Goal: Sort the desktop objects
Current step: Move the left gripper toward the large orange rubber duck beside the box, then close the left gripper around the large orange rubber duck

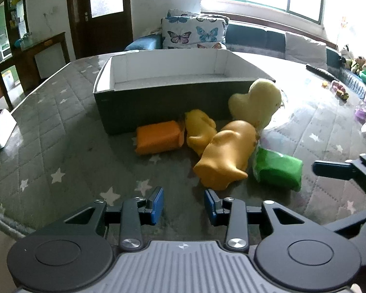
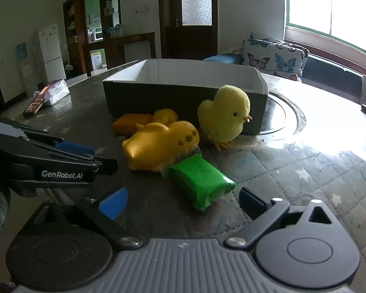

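Observation:
A dark open box (image 1: 163,105) with a white inside (image 2: 183,90) stands on the table. In front of it lie an orange packet (image 1: 157,140), a small yellow toy (image 1: 199,128), a large yellow-orange toy (image 1: 225,155) (image 2: 158,147), a fluffy yellow chick (image 1: 255,103) (image 2: 223,114) and a green packet (image 1: 277,168) (image 2: 201,179). My left gripper (image 1: 184,204) is open and empty, just short of the large toy. My right gripper (image 2: 183,204) is open and empty, its jaws wide, close in front of the green packet.
A grey quilted star cloth (image 1: 61,146) covers the table. A white bag and a book (image 2: 46,95) lie at the far left. Small toys and clutter (image 1: 353,85) sit at the right edge. A round glass turntable (image 2: 285,117) lies behind the box.

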{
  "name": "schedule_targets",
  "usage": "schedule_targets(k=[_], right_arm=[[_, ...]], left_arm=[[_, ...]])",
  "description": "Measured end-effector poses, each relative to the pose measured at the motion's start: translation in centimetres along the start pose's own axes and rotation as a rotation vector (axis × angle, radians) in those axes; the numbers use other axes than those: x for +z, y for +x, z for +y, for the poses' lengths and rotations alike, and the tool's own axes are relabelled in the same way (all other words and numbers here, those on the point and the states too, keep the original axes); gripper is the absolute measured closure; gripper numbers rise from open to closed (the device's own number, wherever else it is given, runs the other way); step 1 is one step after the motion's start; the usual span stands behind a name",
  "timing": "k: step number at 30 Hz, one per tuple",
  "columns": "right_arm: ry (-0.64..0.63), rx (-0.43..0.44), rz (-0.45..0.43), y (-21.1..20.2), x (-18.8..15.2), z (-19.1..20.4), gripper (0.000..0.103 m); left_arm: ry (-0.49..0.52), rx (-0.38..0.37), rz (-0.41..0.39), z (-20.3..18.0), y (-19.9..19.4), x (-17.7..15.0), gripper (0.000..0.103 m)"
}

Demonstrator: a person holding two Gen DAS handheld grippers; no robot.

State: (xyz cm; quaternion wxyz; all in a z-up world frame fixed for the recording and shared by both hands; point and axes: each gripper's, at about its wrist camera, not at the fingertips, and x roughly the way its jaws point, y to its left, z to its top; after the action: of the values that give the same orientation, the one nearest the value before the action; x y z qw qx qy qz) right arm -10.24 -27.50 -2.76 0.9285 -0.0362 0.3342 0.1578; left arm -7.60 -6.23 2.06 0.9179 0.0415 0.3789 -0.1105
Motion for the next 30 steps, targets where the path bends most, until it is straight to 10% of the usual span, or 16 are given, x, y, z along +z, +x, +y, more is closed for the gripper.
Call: schedule_targets(k=[30], right_arm=[[0.006, 0.033, 0.040, 2.5, 2.0, -2.2, 0.030]], left_arm=[[0.058, -0.179, -0.037, -1.3, -0.6, 3.4, 0.064]])
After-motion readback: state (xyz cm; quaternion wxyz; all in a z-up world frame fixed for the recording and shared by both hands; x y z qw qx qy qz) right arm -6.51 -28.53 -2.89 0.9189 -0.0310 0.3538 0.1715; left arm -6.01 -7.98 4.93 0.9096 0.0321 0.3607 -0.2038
